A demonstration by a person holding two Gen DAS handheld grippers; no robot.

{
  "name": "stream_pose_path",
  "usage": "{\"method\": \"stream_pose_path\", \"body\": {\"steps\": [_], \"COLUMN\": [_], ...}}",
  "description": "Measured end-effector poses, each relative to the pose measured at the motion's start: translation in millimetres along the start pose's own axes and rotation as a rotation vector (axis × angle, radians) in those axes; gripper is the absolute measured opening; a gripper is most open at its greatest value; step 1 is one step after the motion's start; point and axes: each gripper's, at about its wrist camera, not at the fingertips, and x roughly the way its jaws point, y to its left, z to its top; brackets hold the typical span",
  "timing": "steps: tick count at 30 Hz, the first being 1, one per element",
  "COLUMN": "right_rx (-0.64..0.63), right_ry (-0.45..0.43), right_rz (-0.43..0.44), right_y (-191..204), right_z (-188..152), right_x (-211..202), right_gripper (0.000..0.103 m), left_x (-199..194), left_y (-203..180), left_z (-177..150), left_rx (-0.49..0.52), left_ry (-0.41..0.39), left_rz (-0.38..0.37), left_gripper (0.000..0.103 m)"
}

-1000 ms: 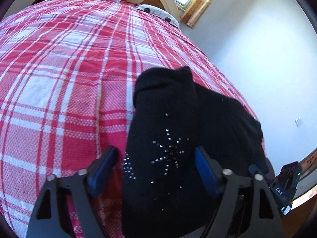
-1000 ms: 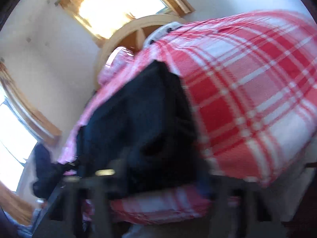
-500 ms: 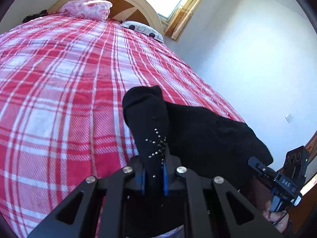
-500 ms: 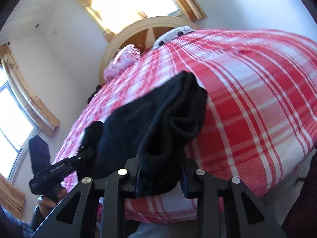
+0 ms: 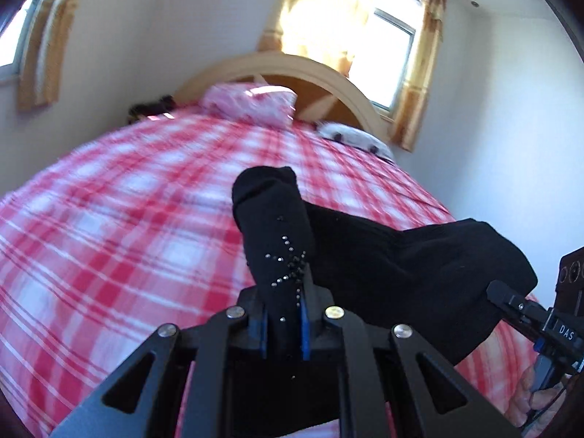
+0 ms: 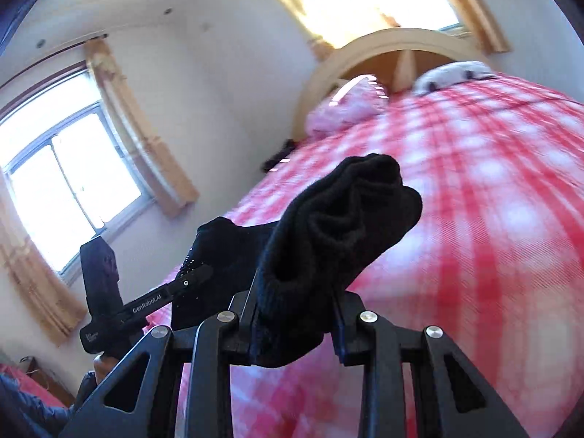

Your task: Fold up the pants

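Now both grippers have clamped onto the black pants [image 5: 383,255] and lifted them off the red plaid bed [image 5: 127,237]: the left gripper [image 5: 283,323] pinches the beaded edge tight, the right gripper [image 6: 295,314] bites a thicker bunch. So the fold carry looks underway. No containers anywhere in sight.

Bright daylight, blown-out glare at the window [image 5: 339,25], motion-blurred bedspread [image 6: 492,219], fisheye bending, dark vignetted corners
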Motion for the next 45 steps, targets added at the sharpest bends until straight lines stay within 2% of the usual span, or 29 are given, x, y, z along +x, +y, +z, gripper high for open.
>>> {"method": "stream_pose_path", "body": {"steps": [4, 5, 7, 10, 13, 15, 17, 18, 19, 20, 21, 22, 23, 24, 26, 28, 31, 34, 36, 38, 40, 45], "right_rx": [-0.010, -0.016, 0.009, 0.049, 0.068, 0.140, 0.153, 0.151, 0.148, 0.143, 0.143, 0.146, 0.153, 0.164, 0.185, 0.205, 0.200, 0.228, 0.242, 0.249, 0.225, 0.039], "right_ry": [0.000, 0.004, 0.037, 0.136, 0.206, 0.229, 0.253, 0.259, 0.258, 0.258, 0.259, 0.258, 0.258, 0.258, 0.270, 0.287, 0.247, 0.201, 0.162, 0.139, 0.138, 0.140], "right_rz": [0.066, 0.065, 0.060, 0.001, -0.096, -0.097, -0.106, -0.109, -0.110, -0.111, -0.110, -0.106, -0.100, -0.090, -0.075, -0.084, -0.108, -0.140, -0.205, -0.252, -0.262, -0.280], "right_y": [17, 18, 14, -2, -22, -38, -43, -44, -44, -44, -45, -47, -48, -50, -51, -49, -40, -34, -27, -19, -5, 45], "right_z": [15, 16, 12, -8, -29, -29, -29, -28, -27, -27, -27, -27, -27, -27, -29, -29, -31, -36, -39, -44, -48, -55], "right_x": [72, 92, 128, 181, 200, 206, 212, 214, 215, 217, 218, 217, 216, 216, 211, 201, 171, 142, 121, 106, 98, 89], "right_gripper": [0.032, 0.032, 0.032, 0.032, 0.033, 0.040, 0.042, 0.043, 0.043, 0.044, 0.045, 0.045, 0.045, 0.045, 0.045, 0.046, 0.049, 0.060, 0.069, 0.070, 0.071, 0.071], "left_x": [23, 36, 55, 88, 104, 106, 107, 106, 102, 103, 104, 105, 105, 105, 98, 87, 70, 45, 31, 17, 7, -9], "left_y": [38, 50, 67, 88, 98, 100, 97, 97, 98, 100, 103, 107, 113, 117, 121, 114, 103, 89, 79, 65, 53, 31], "left_z": [15, 15, 9, -14, -34, -34, -33, -33, -32, -32, -30, -30, -30, -30, -30, -35, -43, -53, -60, -67, -74, -77], "left_rx": [0.028, 0.024, 0.007, -0.019, -0.028, -0.034, -0.024, -0.020, -0.021, -0.027, -0.037, -0.052, -0.081, -0.103, -0.128, -0.081, -0.011, 0.034, 0.065, 0.096, 0.123, 0.147], "left_ry": [-0.033, -0.015, 0.036, 0.158, 0.226, 0.238, 0.246, 0.251, 0.254, 0.258, 0.260, 0.263, 0.273, 0.278, 0.289, 0.295, 0.291, 0.271, 0.251, 0.225, 0.208, 0.189], "left_rz": [0.127, 0.171, 0.202, 0.259, 0.306, 0.332, 0.347, 0.352, 0.361, 0.376, 0.401, 0.427, 0.449, 0.453, 0.448, 0.473, 0.522, 0.551, 0.571, 0.571, 0.563, 0.528], "left_gripper": [0.013, 0.013, 0.013, 0.013, 0.025, 0.035, 0.037, 0.042, 0.045, 0.055, 0.069, 0.077, 0.089, 0.095, 0.096, 0.097, 0.100, 0.100, 0.100, 0.102, 0.103, 0.103]}}
